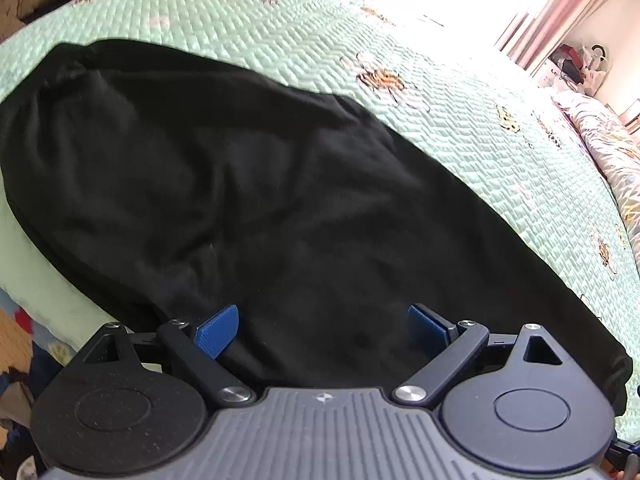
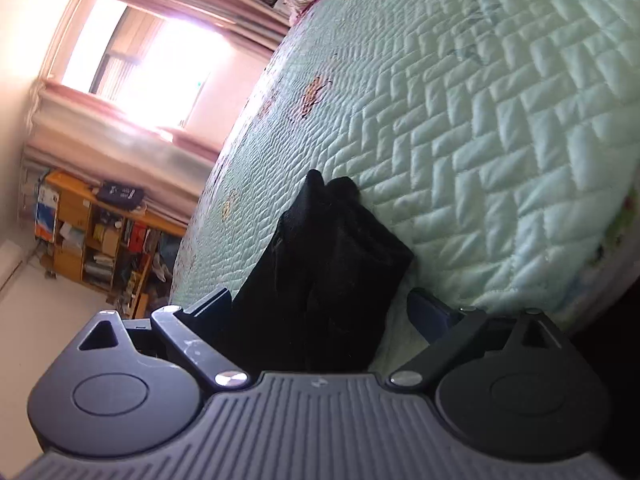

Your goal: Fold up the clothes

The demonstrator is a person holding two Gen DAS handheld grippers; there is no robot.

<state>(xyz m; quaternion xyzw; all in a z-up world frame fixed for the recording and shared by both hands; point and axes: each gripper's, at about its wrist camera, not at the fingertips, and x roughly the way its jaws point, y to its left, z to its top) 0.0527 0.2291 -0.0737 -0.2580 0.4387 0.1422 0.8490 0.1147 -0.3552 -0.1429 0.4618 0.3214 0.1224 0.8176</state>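
A black garment [image 1: 224, 184] lies spread on the mint-green quilted bedspread [image 1: 304, 40], reaching from the upper left to the lower right of the left wrist view. My left gripper [image 1: 323, 328] hovers over its near part, open, its blue pads [image 1: 218, 330] wide apart with only flat fabric beneath. In the right wrist view, which is rolled sideways, a bunched end of the black garment [image 2: 332, 248] runs between the jaws of my right gripper [image 2: 320, 306]. That gripper is open: a gap of bedspread [image 2: 500, 140] shows between the cloth and the right finger [image 2: 430, 310].
A floral pillow or quilt [image 1: 600, 132] lies at the bed's far end by pink curtains [image 2: 120, 128] and a bright window. A wooden shelf unit [image 2: 92, 236] full of boxes stands beside the bed. Cluttered items [image 1: 580, 64] sit beyond the bed.
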